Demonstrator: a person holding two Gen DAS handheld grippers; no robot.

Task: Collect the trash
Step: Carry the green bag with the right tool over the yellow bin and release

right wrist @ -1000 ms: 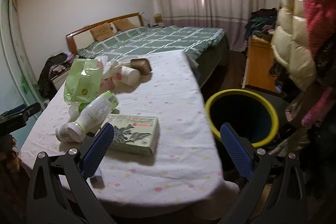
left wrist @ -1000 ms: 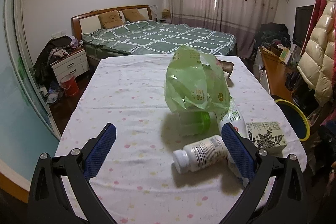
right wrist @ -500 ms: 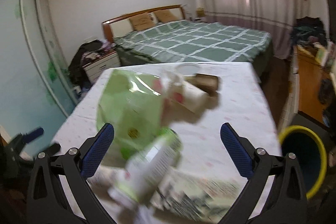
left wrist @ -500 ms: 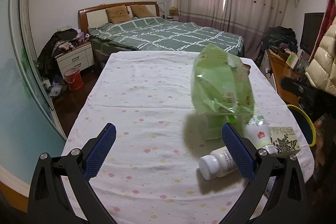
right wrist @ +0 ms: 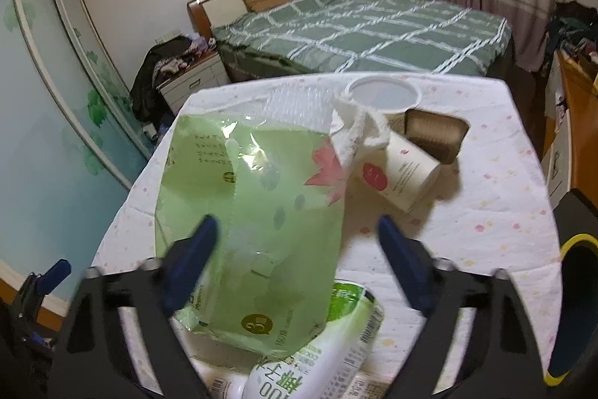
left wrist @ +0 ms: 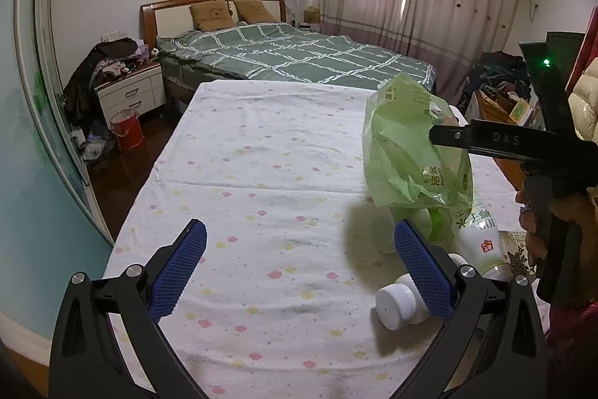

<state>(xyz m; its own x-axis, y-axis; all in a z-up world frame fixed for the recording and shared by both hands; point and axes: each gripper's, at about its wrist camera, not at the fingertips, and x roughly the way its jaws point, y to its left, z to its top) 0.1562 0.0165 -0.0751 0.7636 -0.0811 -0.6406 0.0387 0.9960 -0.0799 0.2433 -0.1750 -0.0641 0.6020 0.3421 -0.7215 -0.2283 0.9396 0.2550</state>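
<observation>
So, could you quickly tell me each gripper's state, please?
Left gripper: open, holding nothing.
Right gripper: open, jaws just been closing around the green plastic bag, not gripping yet.

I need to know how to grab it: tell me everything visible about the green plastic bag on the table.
The green plastic bag is thin, translucent, crinkled film with printed text and a pink flower. It stands puffed up on the dotted tablecloth, over bottles at its base. The right hand-held gripper, jaws just closing, brackets it; no pad clearly presses it.
</observation>
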